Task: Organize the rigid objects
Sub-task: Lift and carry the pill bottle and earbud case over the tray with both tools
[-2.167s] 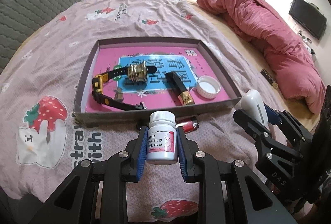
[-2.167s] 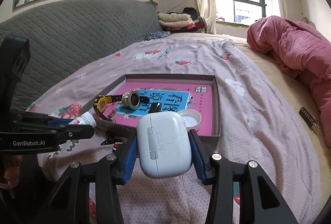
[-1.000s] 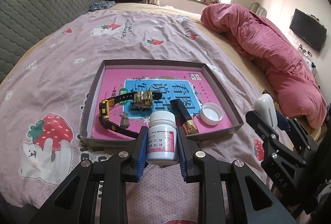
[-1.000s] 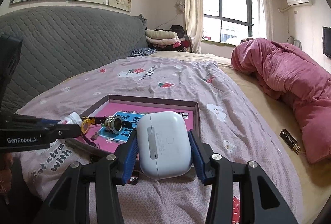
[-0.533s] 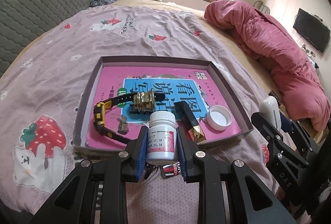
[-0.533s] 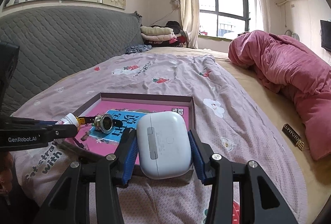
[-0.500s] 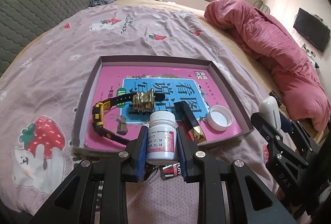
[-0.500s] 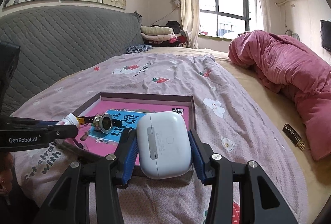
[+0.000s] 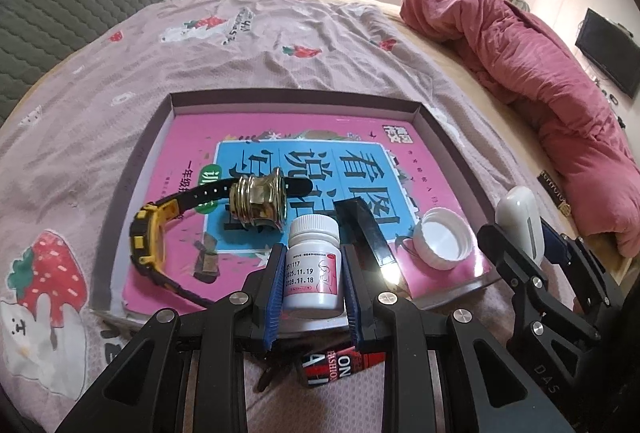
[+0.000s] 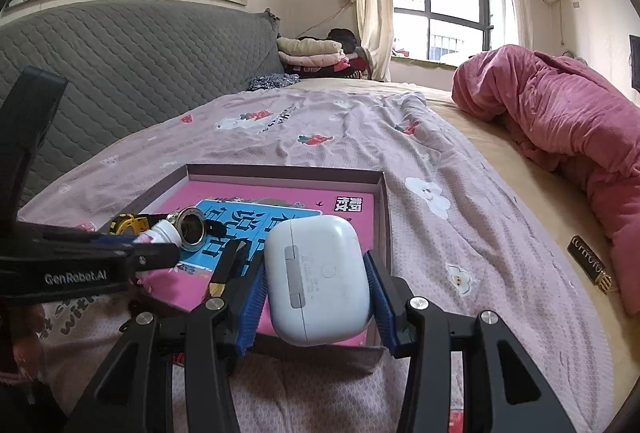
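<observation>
- Left gripper: blue ribbed pads clamped on the sides of a small white pill bottle. Smooth plastic cylinder, ribbed cap on, printed label with dates; held upright over the near edge of the tray.
- Tray: shallow, rectangular, dull mauve card walls, sitting on the bed cover. A glossy pink and blue book lines its floor.
- In the tray, left to right: a black and yellow wristwatch with a perforated rubbery strap; a shiny brass-coloured ribbed metal piece lying on the strap; a flat black bar with a bright tip; a white ribbed cap, open side up, near the right wall.
- Under the left gripper, outside the tray on the cover: a small red, black and white printed item, partly hidden.
- Right gripper: blue pads clamped on a white earbud case. Smooth, glossy, rounded, with its hinge facing the camera. Held above the tray's near right corner.
- Bed cover: thin textured mauve cloth, strawberry and bear print. Crumpled pink quilt lies on the right, well apart from the tray.
</observation>
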{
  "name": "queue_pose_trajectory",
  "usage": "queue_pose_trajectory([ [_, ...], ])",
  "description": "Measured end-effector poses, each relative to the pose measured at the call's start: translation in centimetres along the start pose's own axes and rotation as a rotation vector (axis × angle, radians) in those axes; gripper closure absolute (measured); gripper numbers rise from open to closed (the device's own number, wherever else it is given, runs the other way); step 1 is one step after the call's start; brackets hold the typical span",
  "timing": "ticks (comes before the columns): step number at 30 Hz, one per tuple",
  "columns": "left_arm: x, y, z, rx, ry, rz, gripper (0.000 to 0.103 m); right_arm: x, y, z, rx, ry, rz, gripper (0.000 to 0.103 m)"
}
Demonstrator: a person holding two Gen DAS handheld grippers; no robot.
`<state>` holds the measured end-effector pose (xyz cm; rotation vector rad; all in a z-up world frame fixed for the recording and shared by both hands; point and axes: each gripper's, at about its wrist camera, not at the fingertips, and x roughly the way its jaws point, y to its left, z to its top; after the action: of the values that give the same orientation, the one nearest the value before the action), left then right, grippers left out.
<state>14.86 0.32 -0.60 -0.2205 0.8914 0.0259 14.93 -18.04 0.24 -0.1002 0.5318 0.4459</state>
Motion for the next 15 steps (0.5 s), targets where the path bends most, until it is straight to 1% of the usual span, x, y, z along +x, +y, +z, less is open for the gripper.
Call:
queue_pose_trajectory([
  [7,1.5,-0.3,-0.1,0.0,0.02,0.001,0.076,1.7,-0.5,-0.6,0.013,0.044,0.003,0.056],
  [15,2.2,-0.6,-0.3,0.007,0.029,0.002,0.076,2.5,-0.8,-0.9,0.023,0.07,0.014,0.056],
])
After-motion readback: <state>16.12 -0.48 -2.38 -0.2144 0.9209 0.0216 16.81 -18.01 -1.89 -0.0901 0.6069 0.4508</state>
